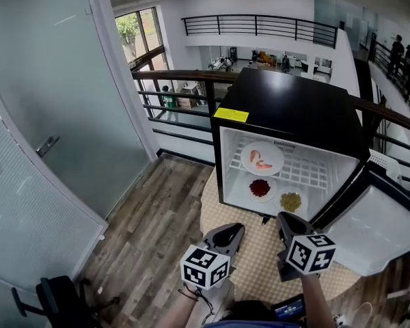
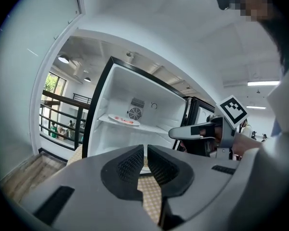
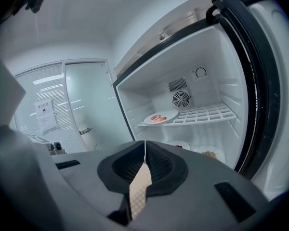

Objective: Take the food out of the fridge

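Observation:
A small black fridge (image 1: 287, 108) stands open on a round table, its door (image 1: 376, 227) swung out to the right. On its wire shelf lies a white plate with pink food (image 1: 262, 159) (image 3: 160, 118) (image 2: 124, 121). On the fridge floor sit a plate of dark red food (image 1: 260, 188) and a plate of yellow food (image 1: 290, 201) (image 3: 210, 154). My left gripper (image 1: 234, 233) (image 2: 145, 153) and my right gripper (image 1: 285, 221) (image 3: 145, 150) hover in front of the fridge, both shut and holding nothing.
The round table has a checked beige cloth (image 1: 260, 265). A glass door (image 1: 61, 108) stands at the left, and a black railing (image 1: 178, 77) runs behind the fridge over a lower floor. Wooden flooring (image 1: 150, 231) lies to the left of the table.

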Motion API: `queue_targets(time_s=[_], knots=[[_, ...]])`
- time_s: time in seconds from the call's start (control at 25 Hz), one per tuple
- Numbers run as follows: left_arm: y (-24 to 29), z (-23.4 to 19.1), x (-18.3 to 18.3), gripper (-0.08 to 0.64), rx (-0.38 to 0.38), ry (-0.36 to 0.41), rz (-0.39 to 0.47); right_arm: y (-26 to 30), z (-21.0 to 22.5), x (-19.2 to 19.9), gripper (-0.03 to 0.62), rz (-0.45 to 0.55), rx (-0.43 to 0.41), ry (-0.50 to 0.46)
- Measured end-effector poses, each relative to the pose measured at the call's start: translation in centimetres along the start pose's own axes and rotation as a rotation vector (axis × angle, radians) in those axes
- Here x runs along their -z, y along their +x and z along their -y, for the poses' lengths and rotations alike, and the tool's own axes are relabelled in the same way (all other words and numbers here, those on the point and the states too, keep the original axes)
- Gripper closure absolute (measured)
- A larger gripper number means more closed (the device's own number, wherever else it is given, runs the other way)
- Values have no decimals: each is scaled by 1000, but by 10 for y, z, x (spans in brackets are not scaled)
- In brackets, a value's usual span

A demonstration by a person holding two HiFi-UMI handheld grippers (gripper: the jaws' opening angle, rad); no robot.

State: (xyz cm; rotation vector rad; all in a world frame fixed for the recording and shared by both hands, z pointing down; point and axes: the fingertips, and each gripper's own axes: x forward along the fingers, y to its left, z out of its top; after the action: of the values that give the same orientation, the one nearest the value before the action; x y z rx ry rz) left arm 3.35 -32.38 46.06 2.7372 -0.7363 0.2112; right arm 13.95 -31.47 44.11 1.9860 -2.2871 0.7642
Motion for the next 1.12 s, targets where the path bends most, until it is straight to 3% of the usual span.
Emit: queue_targets(time_s=[0.36, 0.72, 0.88, 1.0, 1.12], knots=[[56, -25, -15, 540, -9, 71, -64, 44, 34, -38, 571, 16, -4, -14], [95, -53, -38, 478, -44, 67, -79, 82, 60, -61, 569, 12, -29, 53], [115, -61, -42, 423, -40, 73, -117, 100, 67, -62, 469, -12, -54, 107], [127, -68, -46, 403, -44, 56, -130, 110, 71, -62, 468, -17, -53, 150], [134, -76, -50, 403, -47, -15, -120, 118, 72, -63, 460, -21, -56, 174]])
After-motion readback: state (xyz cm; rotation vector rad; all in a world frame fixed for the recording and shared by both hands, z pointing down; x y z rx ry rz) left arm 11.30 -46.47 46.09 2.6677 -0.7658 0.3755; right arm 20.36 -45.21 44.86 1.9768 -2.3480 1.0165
